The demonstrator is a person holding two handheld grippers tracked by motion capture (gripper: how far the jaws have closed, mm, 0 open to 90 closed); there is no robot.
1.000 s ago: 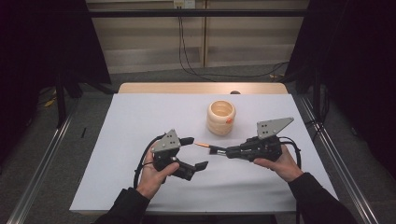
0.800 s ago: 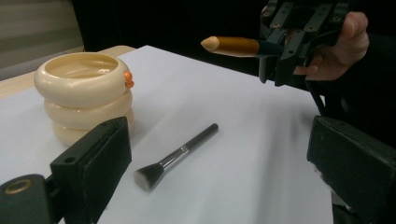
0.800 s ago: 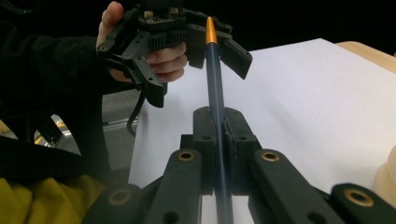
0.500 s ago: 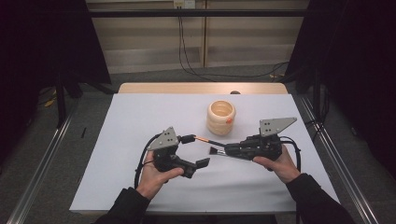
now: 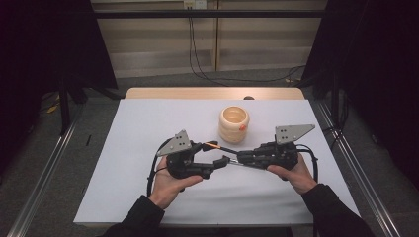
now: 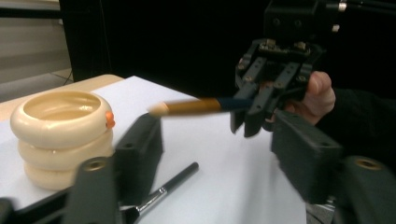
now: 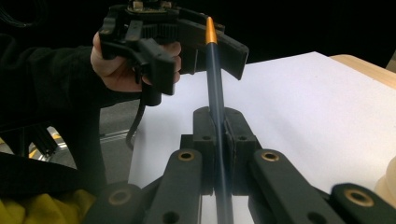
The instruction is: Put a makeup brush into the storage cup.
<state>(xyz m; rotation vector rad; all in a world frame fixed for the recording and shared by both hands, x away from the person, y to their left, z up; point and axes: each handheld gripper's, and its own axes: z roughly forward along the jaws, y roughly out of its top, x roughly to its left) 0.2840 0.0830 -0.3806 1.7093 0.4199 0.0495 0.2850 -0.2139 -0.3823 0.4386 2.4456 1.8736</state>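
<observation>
Black jaws of the right hand-held gripper (image 7: 218, 140) clamped a pencil (image 7: 215, 93), offering its tip between the left hand-held gripper's (image 5: 210, 157) closing, not-yet-touching jaws for handover.

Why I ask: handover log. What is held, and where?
Right claw holds the brush by its blue handle; the left claw, jaws just closing, flanks its tip, not pressing.

Bare white table (image 5: 123, 163) lies left of both grippers; the cream ringed pot (image 5: 233, 124) blocks just behind.
</observation>
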